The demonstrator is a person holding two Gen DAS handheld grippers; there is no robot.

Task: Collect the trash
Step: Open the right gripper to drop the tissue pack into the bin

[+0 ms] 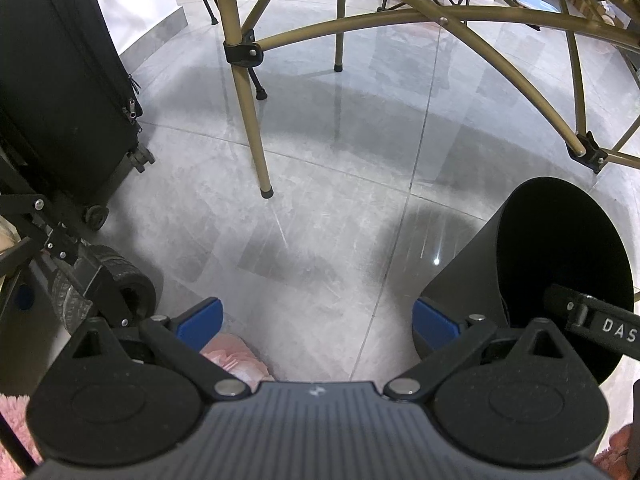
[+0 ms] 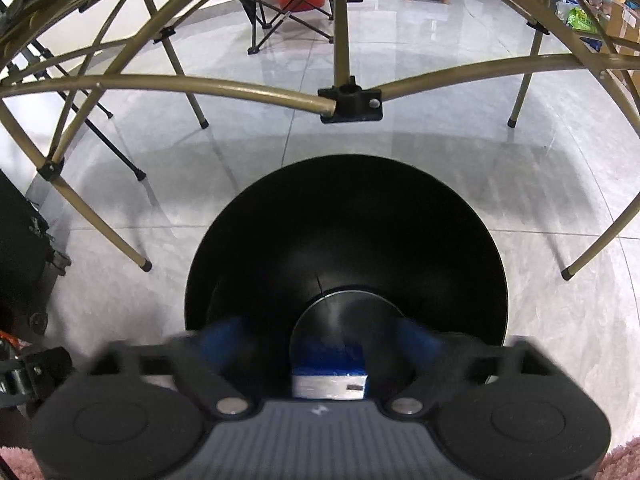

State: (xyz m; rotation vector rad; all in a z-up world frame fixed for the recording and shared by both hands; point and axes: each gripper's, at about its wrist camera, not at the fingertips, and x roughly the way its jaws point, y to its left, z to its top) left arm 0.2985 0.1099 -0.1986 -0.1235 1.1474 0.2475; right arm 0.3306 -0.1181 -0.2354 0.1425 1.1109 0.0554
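A black round trash bin (image 2: 344, 240) stands on the grey tiled floor under a gold-framed folding table; it also shows at the right of the left wrist view (image 1: 560, 248). My right gripper (image 2: 320, 340) is open over the bin's mouth, its blue fingers blurred. A blue and white box (image 2: 329, 372) shows between and below the fingers, inside the bin, not touching them. My left gripper (image 1: 316, 322) is open and empty, low over the floor left of the bin. The right gripper's body (image 1: 596, 320) reaches over the bin.
Gold table legs (image 1: 250, 120) and crossbars (image 2: 348, 100) stand just beyond the bin. A black suitcase (image 1: 60, 80) and a wheeled frame (image 1: 120, 280) are at the left. A pink fluffy rug (image 1: 236, 360) lies under my grippers. A folding chair (image 2: 288, 4) stands farther back.
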